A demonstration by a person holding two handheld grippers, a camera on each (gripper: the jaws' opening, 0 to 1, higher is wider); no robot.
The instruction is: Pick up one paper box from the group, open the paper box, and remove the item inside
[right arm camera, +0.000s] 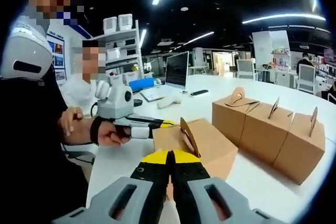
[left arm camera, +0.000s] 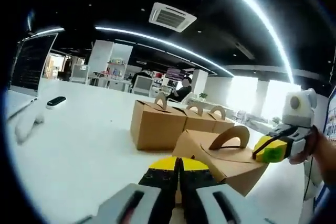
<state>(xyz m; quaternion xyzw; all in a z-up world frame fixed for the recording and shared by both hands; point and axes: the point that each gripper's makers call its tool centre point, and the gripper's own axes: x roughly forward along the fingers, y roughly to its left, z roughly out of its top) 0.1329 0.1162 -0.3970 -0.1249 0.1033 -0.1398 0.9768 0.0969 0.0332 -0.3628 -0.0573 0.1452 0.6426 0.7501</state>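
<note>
Cardboard is held from both ends: the chosen paper box [left arm camera: 220, 156] sits near the table's [left arm camera: 79, 145] front edge, just apart from the row of three boxes [left arm camera: 178, 121]. The left gripper [left arm camera: 177, 169], jaws pressed together, seems to pinch its near wall, though contact is hidden. The right gripper [right arm camera: 170, 162] nips the side by the arched handle [right arm camera: 189, 136]. Opening is in hand; next, the top flaps need parting. Both hands reach in low and level.
</note>
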